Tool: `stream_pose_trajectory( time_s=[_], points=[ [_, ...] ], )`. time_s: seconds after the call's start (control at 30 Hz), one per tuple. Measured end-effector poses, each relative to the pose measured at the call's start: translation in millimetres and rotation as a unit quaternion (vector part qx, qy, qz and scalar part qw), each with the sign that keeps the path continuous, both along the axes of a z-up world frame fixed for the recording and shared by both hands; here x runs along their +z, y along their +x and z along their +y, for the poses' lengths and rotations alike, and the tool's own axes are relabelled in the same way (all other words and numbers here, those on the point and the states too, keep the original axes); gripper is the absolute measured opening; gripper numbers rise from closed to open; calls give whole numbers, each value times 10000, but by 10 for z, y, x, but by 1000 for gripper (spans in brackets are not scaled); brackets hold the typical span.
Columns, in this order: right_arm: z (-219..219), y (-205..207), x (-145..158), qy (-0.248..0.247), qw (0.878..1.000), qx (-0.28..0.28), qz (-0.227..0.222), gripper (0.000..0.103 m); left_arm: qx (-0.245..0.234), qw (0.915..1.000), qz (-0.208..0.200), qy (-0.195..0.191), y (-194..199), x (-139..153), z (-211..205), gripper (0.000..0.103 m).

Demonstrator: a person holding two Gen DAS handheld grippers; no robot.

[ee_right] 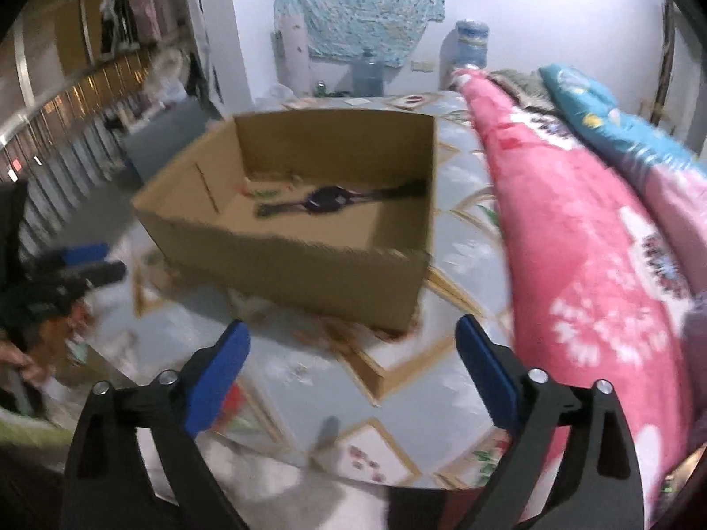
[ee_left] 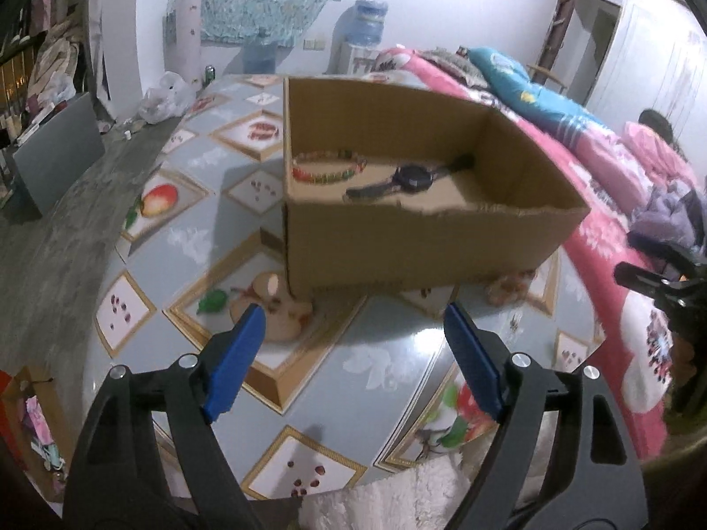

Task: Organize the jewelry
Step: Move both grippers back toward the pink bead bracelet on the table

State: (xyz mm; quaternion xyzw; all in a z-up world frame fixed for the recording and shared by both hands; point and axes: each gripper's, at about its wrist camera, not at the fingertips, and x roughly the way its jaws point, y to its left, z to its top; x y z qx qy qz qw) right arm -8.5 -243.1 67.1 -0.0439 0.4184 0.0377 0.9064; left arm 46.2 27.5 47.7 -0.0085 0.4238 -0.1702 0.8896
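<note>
Here both grippers are released and hold nothing: the left gripper (ee_left: 353,322) and the right gripper (ee_right: 353,338) each show two blue pads spread wide over bare tabletop. No earlier view is given, so only this open, empty state can be reported.

The jewelry already lies in the cardboard box (ee_left: 420,243), which stands on the fruit-patterned table (ee_left: 185,238) in the middle of both views, above and beyond the fingertips. Inside, the beaded bracelet (ee_left: 329,167) lies in the box's left part, a flattened loop with its long axis running left to right. Just right of it lies the watch (ee_left: 408,179), strap stretched out, long axis rising from lower left to upper right, its far end pointing into the box's back right corner. In the right wrist view the watch (ee_right: 329,198) stretches nearly level across the box floor; blur makes the bracelet there only a probable coloured smear at the left.

Judging by how the box fills each frame, neither hand is clearly nearer; the left sees the bracelet better. Any reach would go forward and over the near wall. No loose jewelry is plainly visible on the table.
</note>
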Motion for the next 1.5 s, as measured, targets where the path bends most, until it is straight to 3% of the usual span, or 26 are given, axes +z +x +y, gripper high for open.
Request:
stream_pose_trajectory(
  time_s=[0.1,0.3,0.73,0.9,1.27,1.5],
  points=[
    [-102,-114,-61,-333,9991,-259,49,96,-41,9998,67,167,-35,-114,-78,79],
    [-225,-179,-264,-397,9982,-328,310,96,-139,9990,205,362,-60,-324,-226,79],
    [76,67,-897,107,9954,-335,893,96,-364,9944,542,826,184,-738,-529,79],
    [174,179,-1060,-30,9935,-210,1118,96,-437,9923,571,1010,247,-820,-596,81],
    [225,212,-1106,-128,9923,-141,1225,97,-434,9915,603,1065,304,-849,-607,94],
    [242,245,-1103,-125,9897,-92,1421,97,-405,9912,651,1077,305,-849,-595,95]
  ],
)
